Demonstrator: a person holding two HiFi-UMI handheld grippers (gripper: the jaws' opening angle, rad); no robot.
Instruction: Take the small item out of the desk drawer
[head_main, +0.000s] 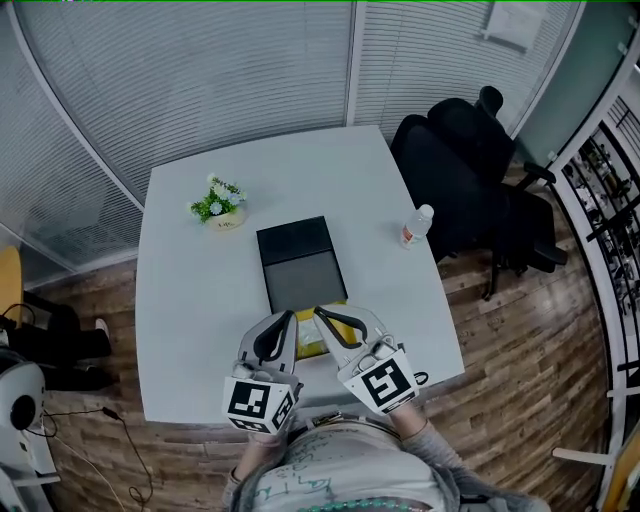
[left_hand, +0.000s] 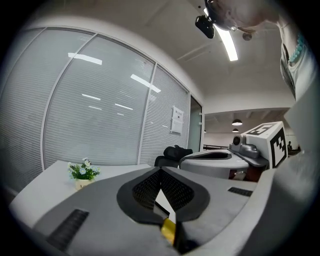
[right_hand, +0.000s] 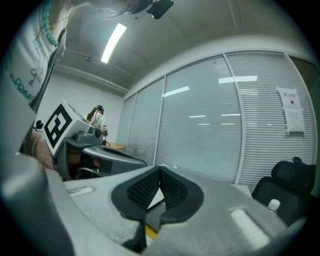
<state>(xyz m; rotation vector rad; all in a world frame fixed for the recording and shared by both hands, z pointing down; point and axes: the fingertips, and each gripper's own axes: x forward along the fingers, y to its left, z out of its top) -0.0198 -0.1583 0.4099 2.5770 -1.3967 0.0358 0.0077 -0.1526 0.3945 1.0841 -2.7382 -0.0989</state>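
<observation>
Grippers hang side by side over the near edge of the table (head_main: 190, 300), tips almost touching: the left gripper (head_main: 291, 316) and right gripper (head_main: 318, 311) are both clenched on nothing. Under the tips lies a yellow thing (head_main: 310, 345), against the near end of a black box (head_main: 297, 262) at mid-table. Whether that box is the drawer is unclear; the small item cannot be made out.

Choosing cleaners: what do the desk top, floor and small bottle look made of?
Desk top: pale laminate or painted board, matte, no grain. Floor: wood or wood-look planks, brown, grain and seams visible. Bottle: probably clear plastic, white cap.
</observation>
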